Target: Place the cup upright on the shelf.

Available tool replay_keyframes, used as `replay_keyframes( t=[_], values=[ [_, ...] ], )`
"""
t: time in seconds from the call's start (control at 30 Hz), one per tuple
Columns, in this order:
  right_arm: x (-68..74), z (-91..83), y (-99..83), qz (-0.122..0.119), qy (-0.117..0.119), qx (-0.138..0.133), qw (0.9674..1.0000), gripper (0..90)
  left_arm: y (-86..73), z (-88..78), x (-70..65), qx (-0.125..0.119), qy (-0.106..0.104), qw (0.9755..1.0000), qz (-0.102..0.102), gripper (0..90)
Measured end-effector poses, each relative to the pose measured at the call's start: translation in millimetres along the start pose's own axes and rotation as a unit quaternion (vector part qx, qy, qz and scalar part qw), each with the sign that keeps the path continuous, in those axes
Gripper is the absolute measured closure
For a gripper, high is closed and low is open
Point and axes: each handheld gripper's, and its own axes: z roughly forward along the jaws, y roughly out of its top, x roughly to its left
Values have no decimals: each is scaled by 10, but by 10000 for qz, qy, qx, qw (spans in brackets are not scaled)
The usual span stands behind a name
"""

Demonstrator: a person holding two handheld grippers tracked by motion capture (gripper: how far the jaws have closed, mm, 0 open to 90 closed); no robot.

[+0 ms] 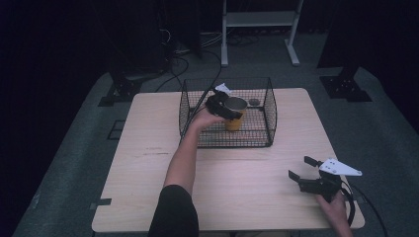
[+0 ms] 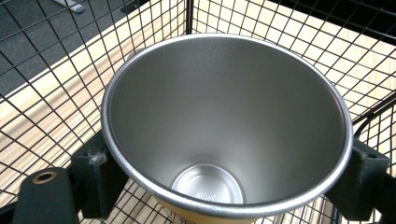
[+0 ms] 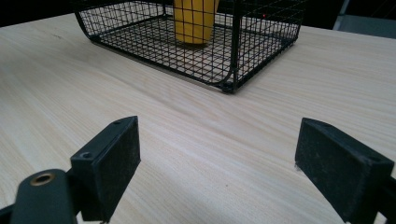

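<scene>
Nearest the person, at the table's (image 1: pixel 148 163) right front corner, the right gripper (image 1: pixel 302 168) rests in the hand with its jaws spread wide and nothing between them. Its own view looks along bare wood toward the wire basket (image 3: pixel 224 70), well apart from it.

Farther in, the left forearm reaches over the middle of the table and into the wire basket, where the left gripper (image 1: pixel 225 109) is clamped on the yellow cup (image 1: pixel 234 121). In the left gripper view the two black pads (image 2: pixel 95 175) press against opposite sides of the cup just below its steel rim (image 2: pixel 140 182) — the bright, empty inside faces the camera and the basket's mesh lies all around and beneath. From the right gripper view the cup's yellow body stands upright inside the basket; whether its base touches the mesh floor cannot be told.

The step in hand looks like the cup's moment in the basket — either being set down or being lifted out. A release would call for the base to sit flat before the jaws part; a lift would need a straight rise clear of the basket's wall. Beyond the basket, a small dark disc (image 1: pixel 254 102) lies on the table.
</scene>
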Motion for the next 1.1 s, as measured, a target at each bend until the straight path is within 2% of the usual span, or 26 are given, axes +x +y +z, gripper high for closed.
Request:
replay_keyframes(
  t=[0.17, 0.7, 1.1],
  values=[
    [0, 0, 0, 2, 2, 1, 10000, 131, -8, -1, 16, 11, -14, 10000, -37, 142],
    [5, 0, 0, -18, -1, 7, 10000, 131, -19, -10, -1, 230, -39, 9997, 61, 124],
    [4, 0, 0, -16, 5, 5, 10000, 131, -26, -17, -1, 218, -34, 9997, 74, 81]
  ],
)
